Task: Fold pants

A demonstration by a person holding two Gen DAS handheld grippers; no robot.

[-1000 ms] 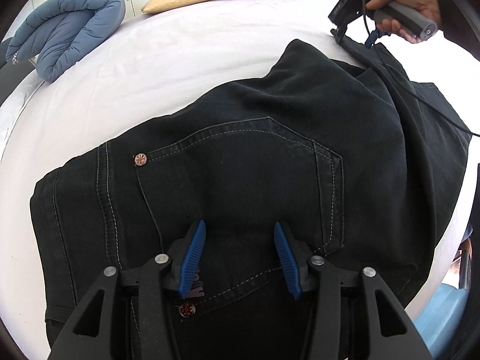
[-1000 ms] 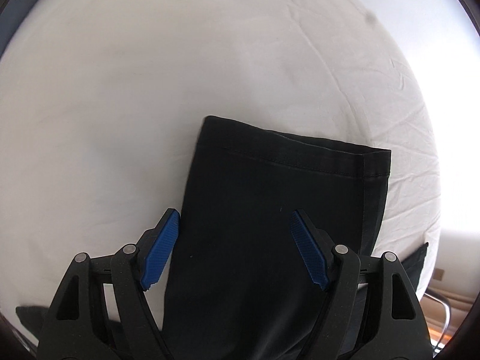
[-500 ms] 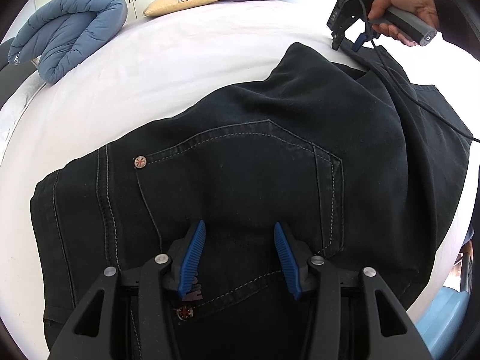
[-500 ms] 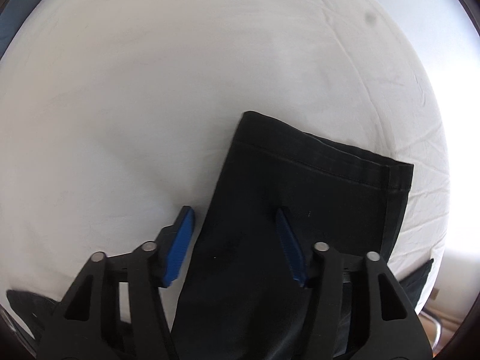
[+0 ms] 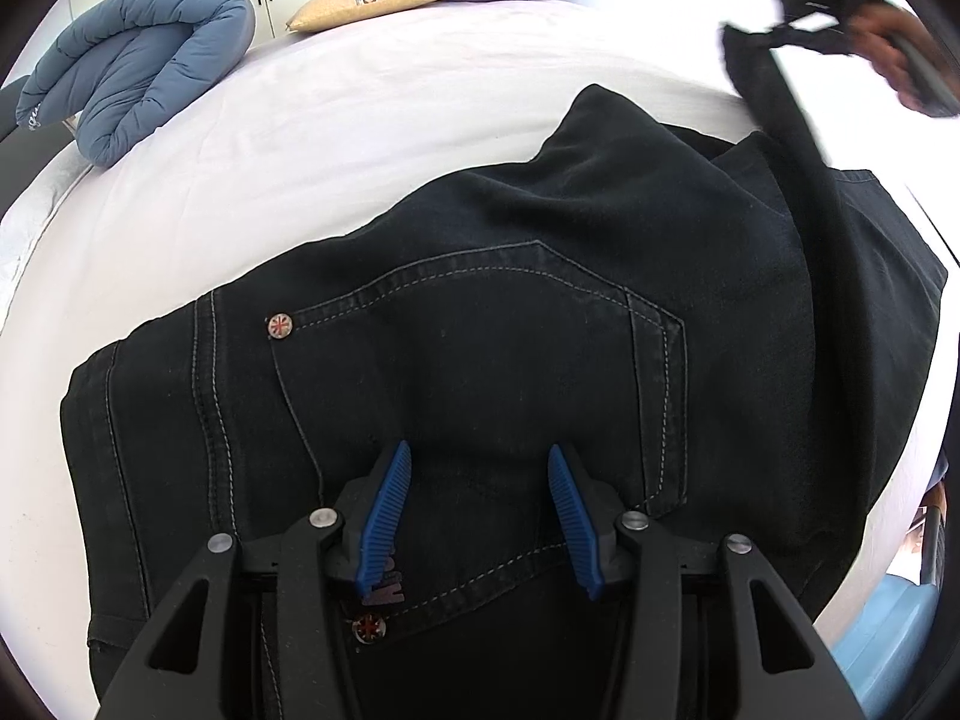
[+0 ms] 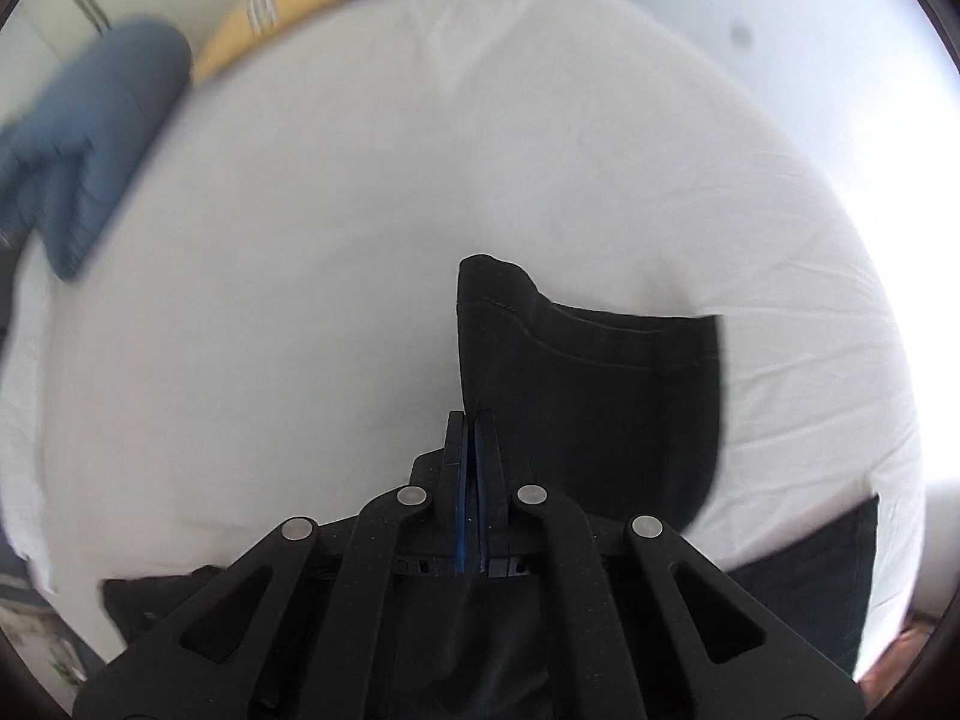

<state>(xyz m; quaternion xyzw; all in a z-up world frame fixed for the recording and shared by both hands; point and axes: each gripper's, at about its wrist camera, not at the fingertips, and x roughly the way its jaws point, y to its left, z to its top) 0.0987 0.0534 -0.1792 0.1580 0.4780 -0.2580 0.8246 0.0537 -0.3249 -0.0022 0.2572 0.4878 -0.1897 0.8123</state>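
though the pants (image 5: 480, 360) lie flat on the bed (image 5: 360, 120), no fold is done: left gripper (image 5: 480, 516) half-open at the near waist, right gripper (image 6: 471, 456) clamped on the far-right hem, lifting it.

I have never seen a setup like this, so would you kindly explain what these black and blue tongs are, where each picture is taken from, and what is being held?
These are hand-held two-finger grippers, one in each of a person's hands, each carrying a fisheye camera looking along its blue-padded fingers. The left camera shows the left gripper open over the back pocket of black denim pants spread on a white bed sheet. A blue quilted blanket and two cushions lie further back. The right camera shows the right gripper, whose jaws have just been closing, pinching the pant leg's edge near the hem.
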